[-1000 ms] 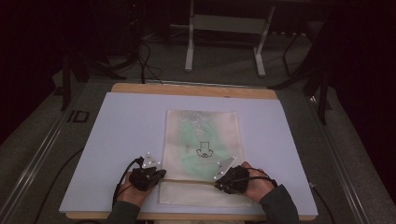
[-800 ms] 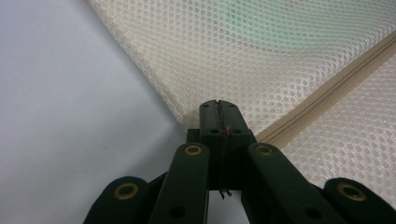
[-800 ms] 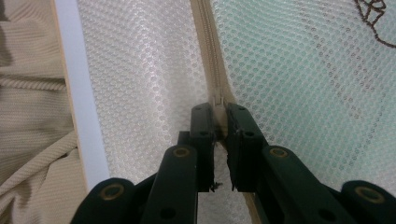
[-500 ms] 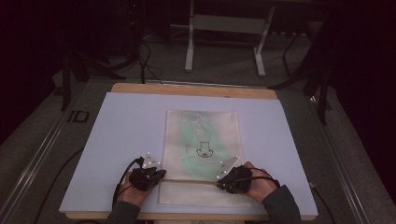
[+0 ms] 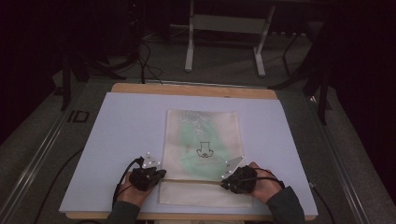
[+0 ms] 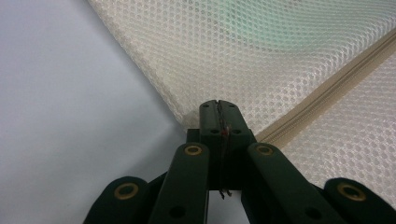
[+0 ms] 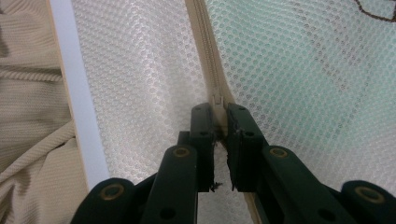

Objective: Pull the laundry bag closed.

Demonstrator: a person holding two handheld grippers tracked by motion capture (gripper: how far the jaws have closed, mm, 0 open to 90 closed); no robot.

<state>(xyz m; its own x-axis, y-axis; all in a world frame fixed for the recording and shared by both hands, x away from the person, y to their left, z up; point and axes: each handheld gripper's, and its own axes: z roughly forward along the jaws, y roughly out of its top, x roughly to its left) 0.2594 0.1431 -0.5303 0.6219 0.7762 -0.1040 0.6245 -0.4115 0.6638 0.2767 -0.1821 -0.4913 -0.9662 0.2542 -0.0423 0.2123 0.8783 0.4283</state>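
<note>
— Mesh bag [image 5: 203, 140] first: where do we have it?

— Our left hand-held gripper [image 6: 218, 108] has its jaws pressed together on the bag's left edge, right at the end of the zipper [image 6: 327, 93]. Our right hand-held gripper [image 7: 219, 116] is closed on the zipper pull [image 7: 217, 100], near the bag's right side.

— And beyond the jaws?

— The bag lies flat on the counter [image 5: 116, 135], near our edge, something green showing through the mesh.

— So which step are we on?

— By our reading, we're anchored and about to run the zipper. Next we'd keep the left corner pinned and draw the pull straight along the track, low and level, so the mesh doesn't bunch or the pull slip out.
</note>
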